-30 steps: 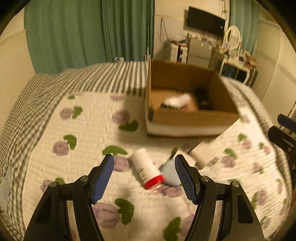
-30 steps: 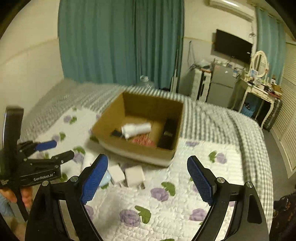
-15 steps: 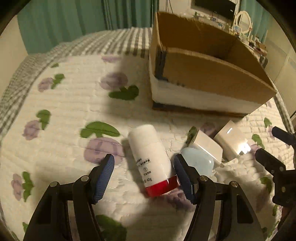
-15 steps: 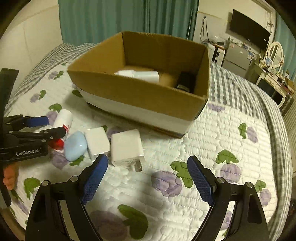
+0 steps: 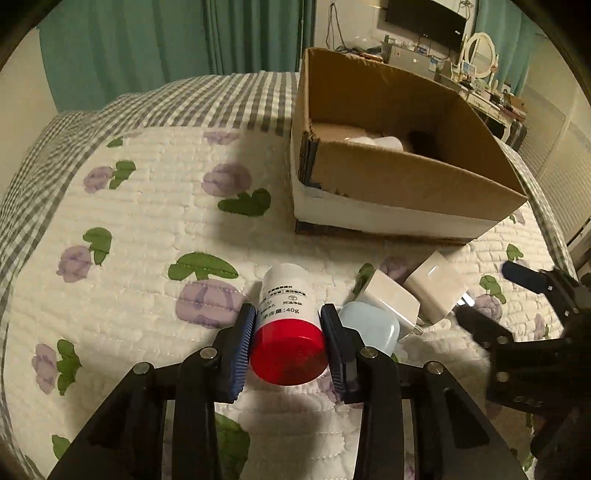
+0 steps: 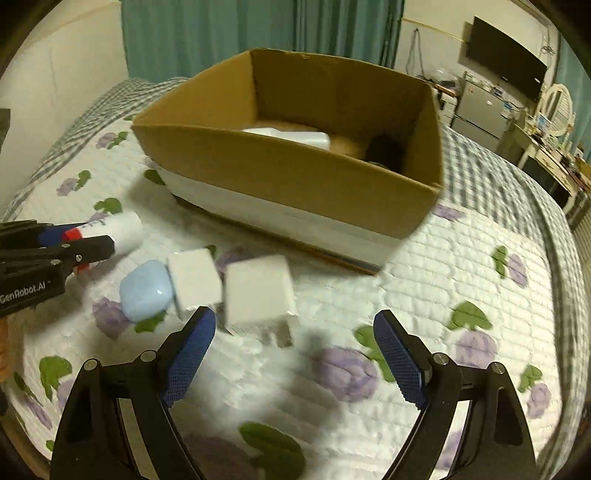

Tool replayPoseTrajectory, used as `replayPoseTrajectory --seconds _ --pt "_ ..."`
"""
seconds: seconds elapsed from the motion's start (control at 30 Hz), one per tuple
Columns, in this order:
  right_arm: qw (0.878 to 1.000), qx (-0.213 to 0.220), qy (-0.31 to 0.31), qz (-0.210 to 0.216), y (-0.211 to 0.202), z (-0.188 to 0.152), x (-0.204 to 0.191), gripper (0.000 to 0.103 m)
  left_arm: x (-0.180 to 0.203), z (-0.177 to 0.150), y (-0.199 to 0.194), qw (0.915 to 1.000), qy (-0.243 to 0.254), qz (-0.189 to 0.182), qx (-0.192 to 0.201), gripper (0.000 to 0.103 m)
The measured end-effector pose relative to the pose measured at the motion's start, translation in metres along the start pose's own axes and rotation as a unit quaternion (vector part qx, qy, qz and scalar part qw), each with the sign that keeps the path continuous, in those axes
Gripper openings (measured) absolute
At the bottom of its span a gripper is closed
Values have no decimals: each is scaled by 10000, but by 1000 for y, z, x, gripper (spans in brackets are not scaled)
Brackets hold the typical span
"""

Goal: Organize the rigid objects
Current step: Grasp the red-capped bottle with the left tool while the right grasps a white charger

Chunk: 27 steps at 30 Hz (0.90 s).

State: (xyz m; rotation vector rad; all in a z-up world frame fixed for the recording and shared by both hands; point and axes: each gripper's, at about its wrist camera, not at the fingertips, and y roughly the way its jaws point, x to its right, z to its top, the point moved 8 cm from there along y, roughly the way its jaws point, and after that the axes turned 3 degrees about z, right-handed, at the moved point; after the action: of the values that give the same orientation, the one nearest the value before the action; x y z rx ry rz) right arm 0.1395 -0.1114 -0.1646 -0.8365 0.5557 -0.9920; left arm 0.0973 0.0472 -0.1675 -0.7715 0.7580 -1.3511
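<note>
- The bottle (image 5: 286, 299) is white with a red cap (image 5: 289, 352).
- The small case (image 6: 146, 290) is light blue.
- Two chargers (image 6: 258, 291) are white.
- The cardboard box (image 6: 295, 177) is brown with a white band.
- The quilt (image 5: 147, 229) is white with purple flowers and green leaves.
- The curtains (image 6: 221, 33) are teal.

1. A bed (image 6: 461, 258) fills the near ground, its quilt (image 5: 147, 221) white with purple flowers and green leaves
2. A grey-and-white checked cover (image 5: 221, 99) lies on the bed's far part
3. Teal curtains (image 6: 258, 33) hang behind the bed
4. A dark television (image 6: 506, 59) hangs on the cream wall right of the curtains
5. Below the television stand grey cabinets (image 6: 480, 107)
6. Right of these, a white dressing table (image 6: 546, 155) bears an oval mirror (image 6: 559, 103)
</note>
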Motion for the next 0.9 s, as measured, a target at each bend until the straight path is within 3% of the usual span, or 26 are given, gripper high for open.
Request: replayPoseTrajectory --seconds 0.1,0.3,0.53,0.6,0.7,0.9 --pt "9997 -129 -197 -67 12 1 -5 75 1 5 -1 10000 23 -16 54 37" --pt "9994 -276 -195 98 33 3 -8 68 1 10 3 9999 51 13 108 36" --pt "9996 -259 -63 80 47 10 -2 68 4 10 4 9998 126 56 133 36" --pt "9997 -254 -22 64 48 9 -2 67 5 10 3 9998 143 54 139 36" --pt "9993 -316 36 210 47 8 -4 52 6 10 2 9998 156 28 151 36" --pt "9998 -179 -92 73 28 -1 -8 52 13 11 -11 9993 219 -36 289 36"
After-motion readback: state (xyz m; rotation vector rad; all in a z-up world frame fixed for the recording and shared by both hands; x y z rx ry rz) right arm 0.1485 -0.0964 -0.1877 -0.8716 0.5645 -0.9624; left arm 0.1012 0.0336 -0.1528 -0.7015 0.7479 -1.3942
